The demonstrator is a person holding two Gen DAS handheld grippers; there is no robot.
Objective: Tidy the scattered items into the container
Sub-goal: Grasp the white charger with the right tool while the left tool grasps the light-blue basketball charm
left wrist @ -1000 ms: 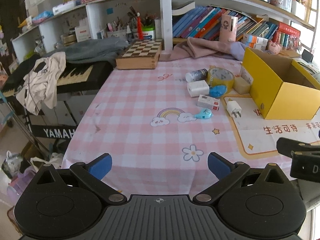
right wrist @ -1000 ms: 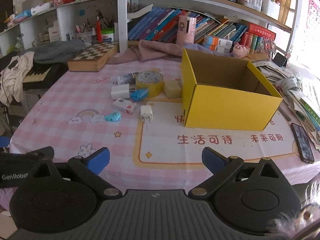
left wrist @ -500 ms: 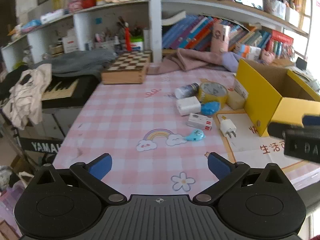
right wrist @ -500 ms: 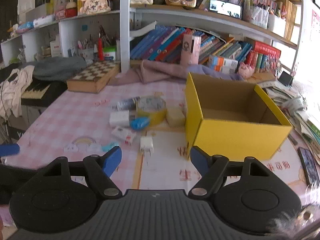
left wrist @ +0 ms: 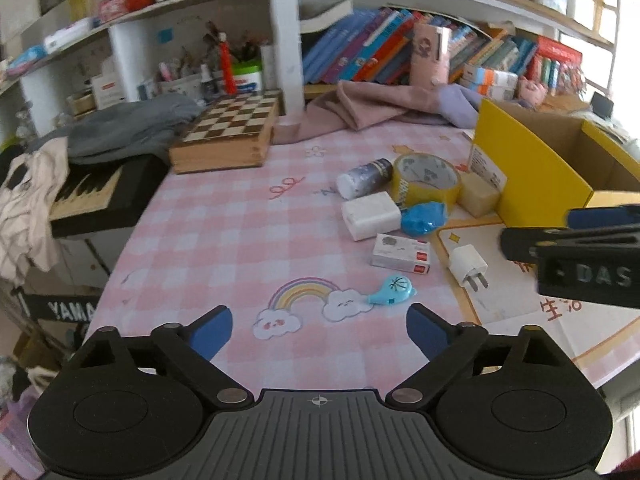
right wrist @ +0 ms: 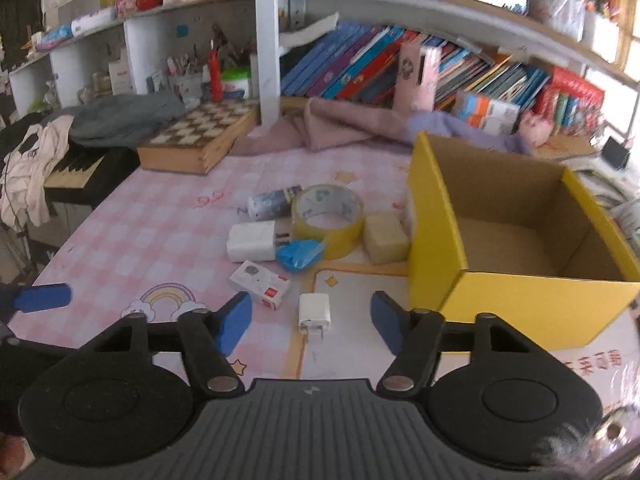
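An open yellow cardboard box stands on the pink checked table, empty inside. Left of it lie scattered items: a yellow tape roll, a beige block, a small bottle, a large white adapter, a blue wrapper, a small white-red box, a white plug charger and a light-blue whale-shaped piece. My right gripper is open, its fingers either side of the white plug charger. My left gripper is open and empty, just short of the whale piece.
A chessboard box and pink cloth lie at the table's back. A keyboard with clothes on it sits left of the table. Bookshelves rise behind. The right gripper's body shows at the right of the left wrist view.
Both grippers have moved forward over the table toward the items. The right gripper has come down close to the white plug charger, and its jaws have narrowed somewhat.
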